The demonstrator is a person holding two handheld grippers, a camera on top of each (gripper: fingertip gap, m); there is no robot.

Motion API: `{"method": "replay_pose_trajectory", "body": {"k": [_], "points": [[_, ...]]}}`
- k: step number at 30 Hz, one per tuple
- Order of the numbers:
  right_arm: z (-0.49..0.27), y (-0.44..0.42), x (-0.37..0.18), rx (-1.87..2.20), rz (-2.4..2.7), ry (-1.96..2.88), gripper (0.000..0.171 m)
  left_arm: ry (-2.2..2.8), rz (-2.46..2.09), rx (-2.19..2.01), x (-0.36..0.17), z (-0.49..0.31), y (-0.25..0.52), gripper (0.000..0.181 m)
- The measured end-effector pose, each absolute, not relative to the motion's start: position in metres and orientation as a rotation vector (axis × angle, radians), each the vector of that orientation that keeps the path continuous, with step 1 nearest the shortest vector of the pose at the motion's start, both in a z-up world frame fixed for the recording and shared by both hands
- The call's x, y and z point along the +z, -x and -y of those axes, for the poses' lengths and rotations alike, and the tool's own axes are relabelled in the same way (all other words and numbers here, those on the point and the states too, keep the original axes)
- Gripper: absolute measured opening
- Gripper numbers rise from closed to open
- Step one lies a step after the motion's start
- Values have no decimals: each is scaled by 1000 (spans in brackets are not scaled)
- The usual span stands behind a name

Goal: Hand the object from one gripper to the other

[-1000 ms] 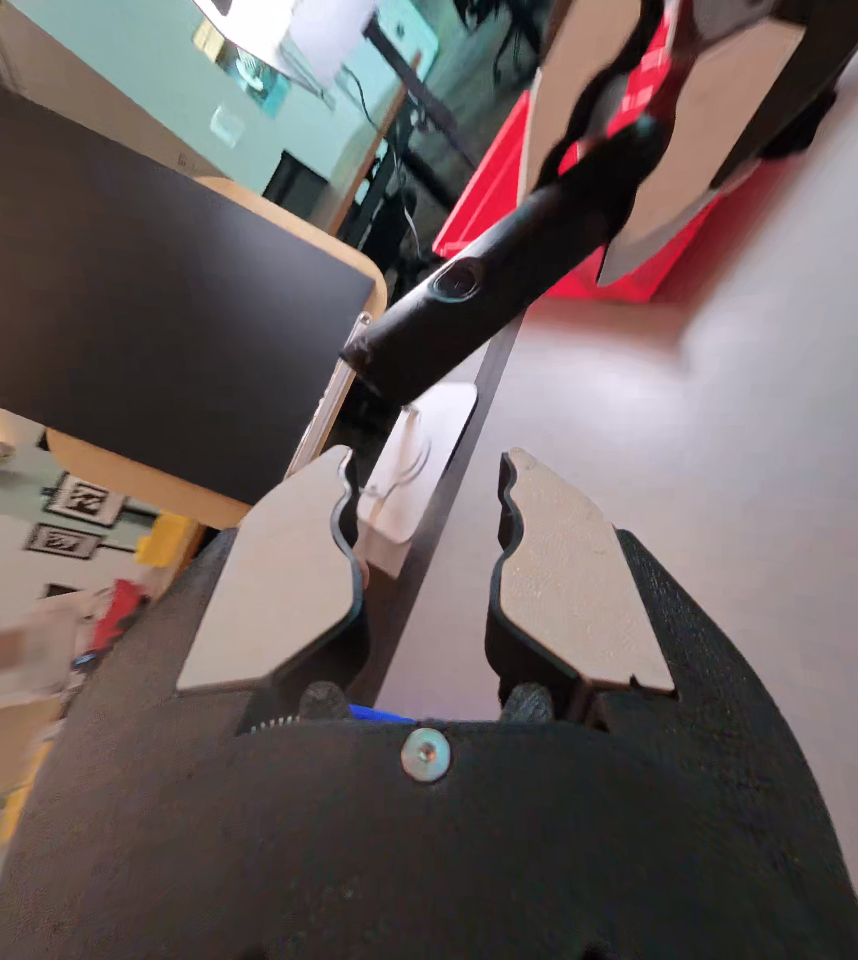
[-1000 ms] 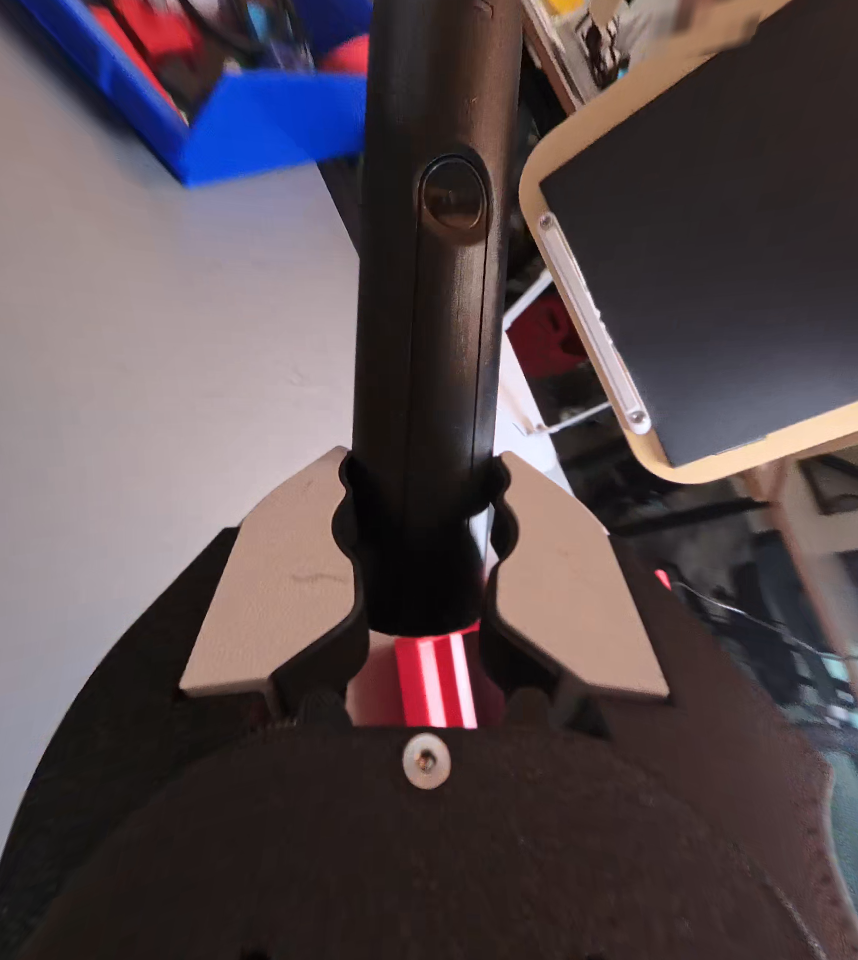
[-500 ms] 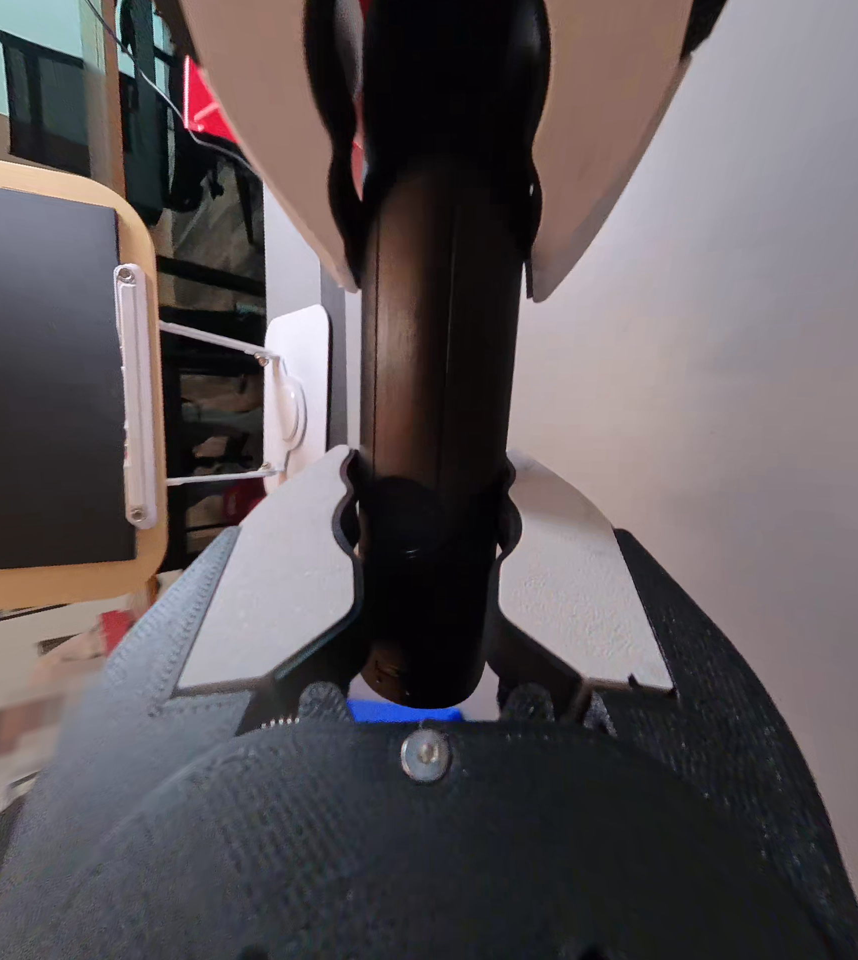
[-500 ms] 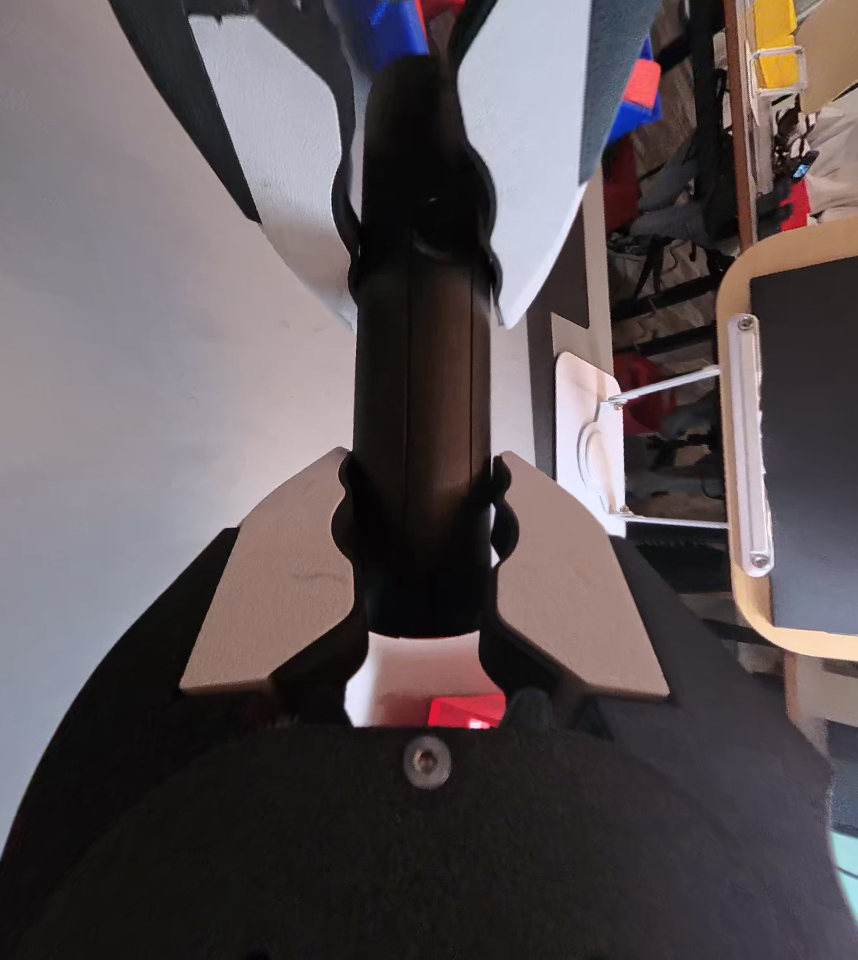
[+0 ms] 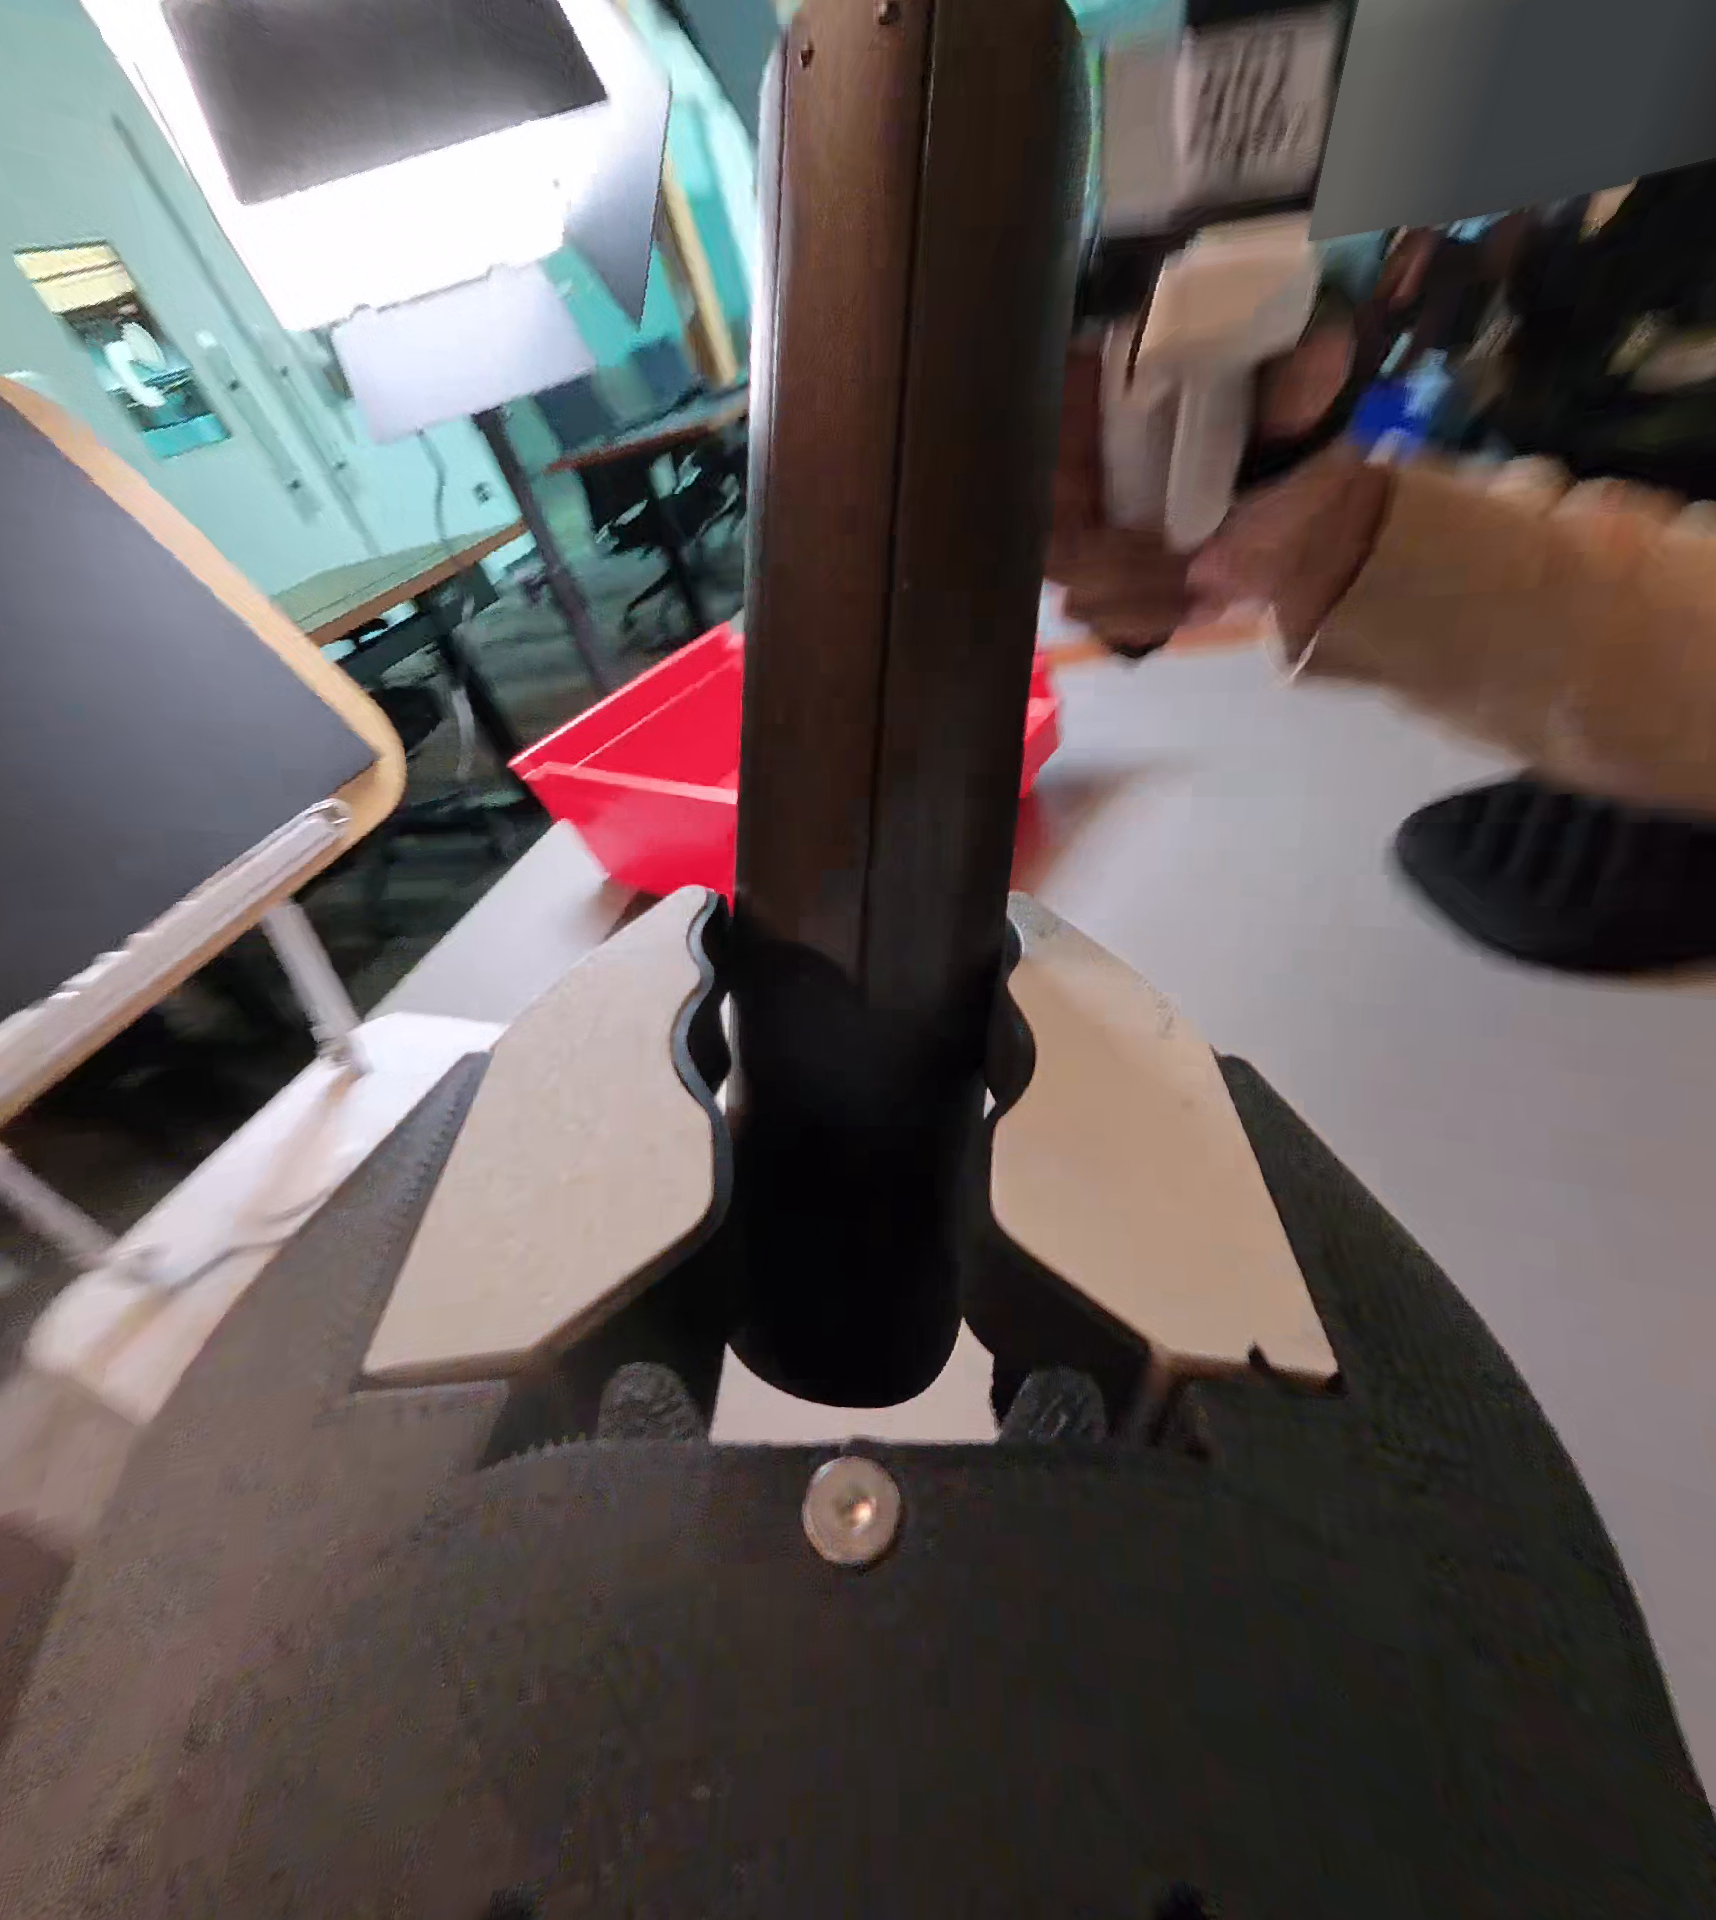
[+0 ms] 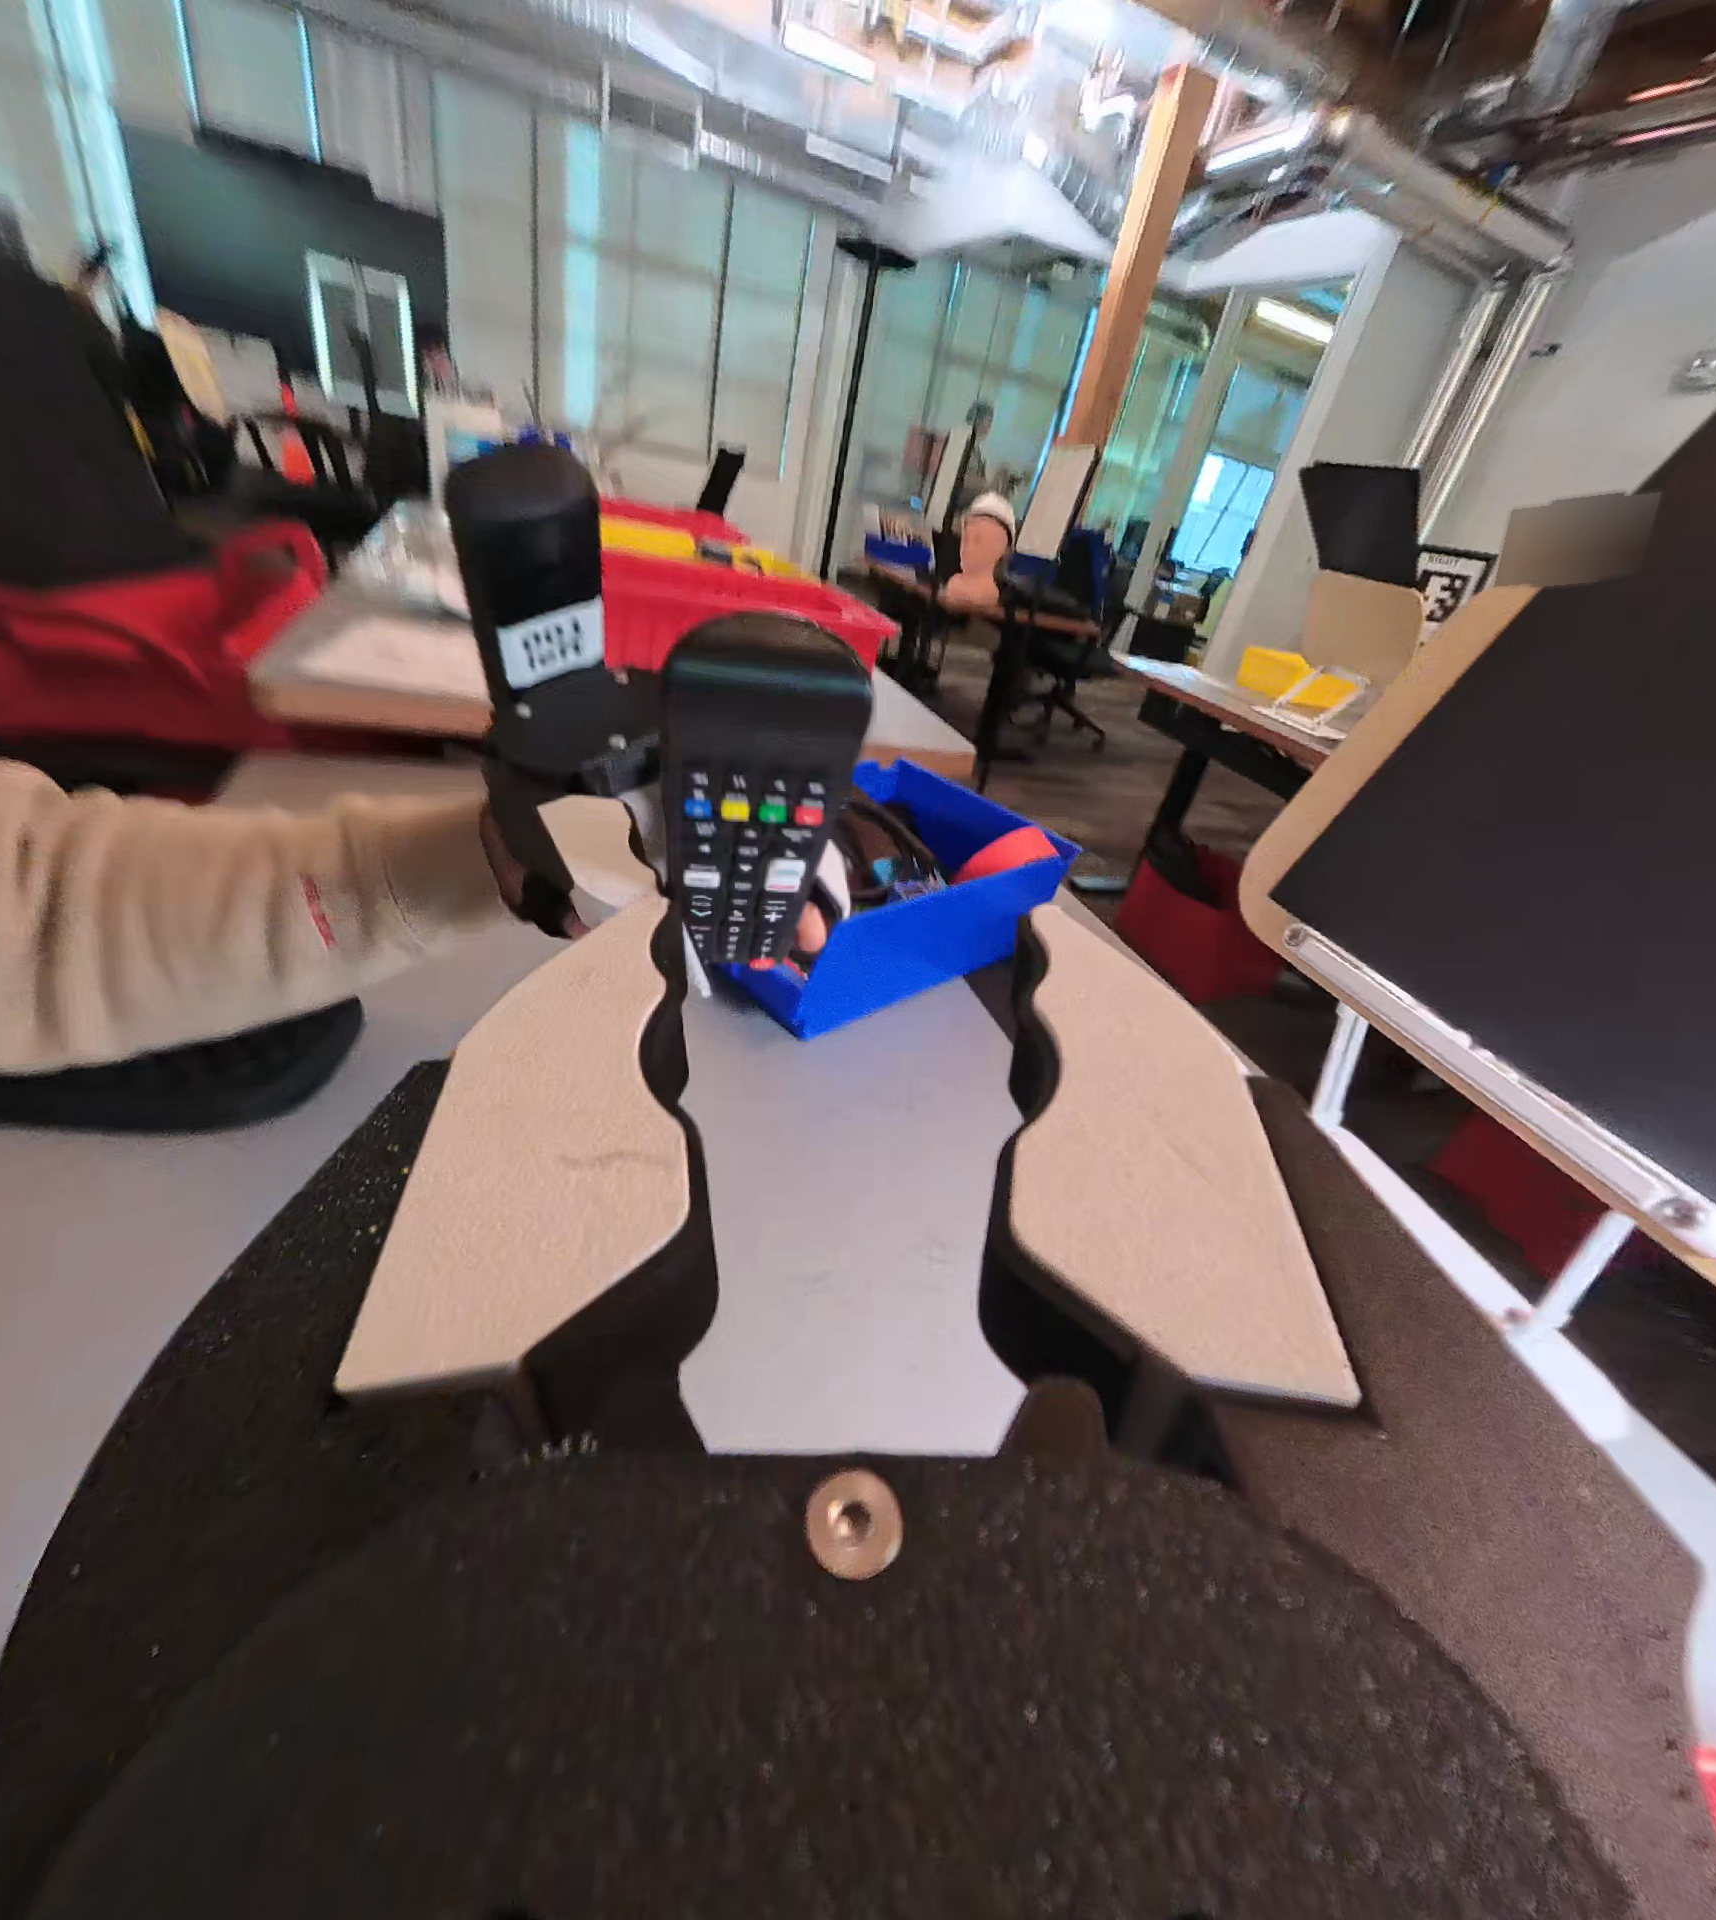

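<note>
The left gripper (image 5: 859,1049) now clamps the remote control (image 5: 895,623), the right gripper (image 6: 843,1039) gapes empty, so handover looks done; setting down likely follows.

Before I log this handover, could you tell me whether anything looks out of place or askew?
Nothing stands out. The left gripper grips the remote squarely by one end, the right gripper is open and empty, and the blue bin sits flat on the table.
</note>
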State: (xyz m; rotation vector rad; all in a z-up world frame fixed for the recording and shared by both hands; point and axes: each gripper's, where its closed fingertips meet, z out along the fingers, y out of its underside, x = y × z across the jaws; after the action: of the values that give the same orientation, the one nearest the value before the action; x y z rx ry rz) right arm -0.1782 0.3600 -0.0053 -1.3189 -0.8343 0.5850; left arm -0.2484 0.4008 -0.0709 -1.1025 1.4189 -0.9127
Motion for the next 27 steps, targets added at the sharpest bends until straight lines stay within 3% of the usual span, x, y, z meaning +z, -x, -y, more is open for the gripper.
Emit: {"method": "replay_pose_trajectory", "body": {"k": [10, 11, 13, 15, 20, 27], "points": [[-333, 246, -29, 949, 1004, 1269, 59, 918, -1511, -1892, -65, -305, 238, 48], [-329, 253, -32, 961, 1031, 1265, 56, 904, -1539, -1951, -67, -294, 236, 48], [-315, 263, -33, 993, 1102, 1218, 34, 886, -1545, -2036, -67, -283, 234, 48], [-311, 261, -28, 984, 1104, 1202, 29, 891, -1484, -2070, -60, -288, 234, 40], [-336, 228, -21, 837, 992, 1303, 23, 1116, -1316, -1635, -59, -352, 231, 37], [-388, 167, -63, 138, 997, 1588, 24, 1162, -1421, -1002, -57, -379, 244, 40]]}}
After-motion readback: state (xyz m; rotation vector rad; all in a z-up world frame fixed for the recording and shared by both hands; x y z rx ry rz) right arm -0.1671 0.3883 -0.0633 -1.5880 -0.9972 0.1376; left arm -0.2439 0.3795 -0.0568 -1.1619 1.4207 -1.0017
